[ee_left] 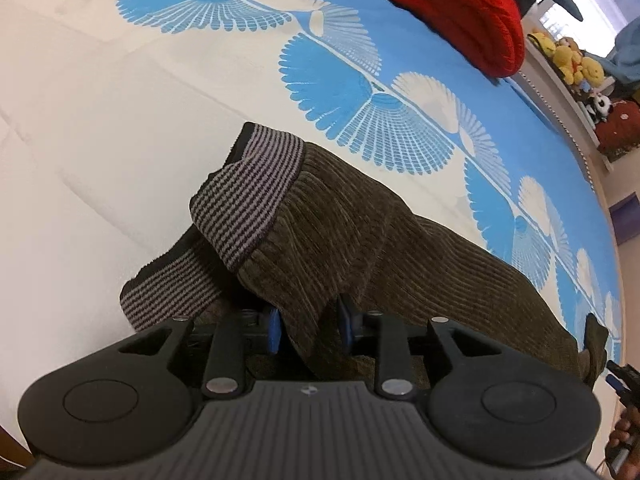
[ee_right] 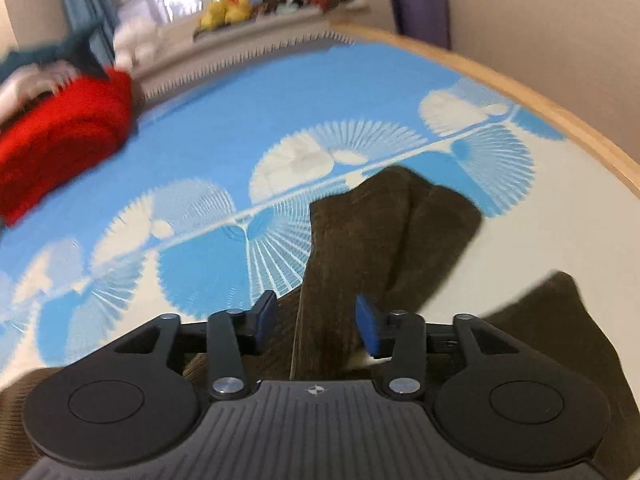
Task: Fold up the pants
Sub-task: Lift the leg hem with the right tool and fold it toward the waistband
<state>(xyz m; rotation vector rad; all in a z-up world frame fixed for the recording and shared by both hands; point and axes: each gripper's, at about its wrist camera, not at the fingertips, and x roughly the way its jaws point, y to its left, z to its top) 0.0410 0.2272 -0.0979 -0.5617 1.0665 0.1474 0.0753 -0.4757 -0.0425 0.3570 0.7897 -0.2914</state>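
Corduroy bunched between my left gripper (ee_left: 308,330) pads: clamped on the pants (ee_left: 360,240) near the striped waistband (ee_left: 248,208). Right gripper (ee_right: 316,322) spread, straddling a leg fold, not pinching. Fold barely begun; legs rumpled. Beyond: blue-and-white bedspread (ee_left: 100,120), red blanket (ee_right: 60,152), plush toys (ee_left: 576,60) on a sill.

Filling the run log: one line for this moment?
left gripper: shut on pants | right gripper: open, astride pants | bedsheet

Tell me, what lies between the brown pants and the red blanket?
Only bare bedsheet, blue with white fan shapes, separates the pants from the red blanket, seen in both wrist views.
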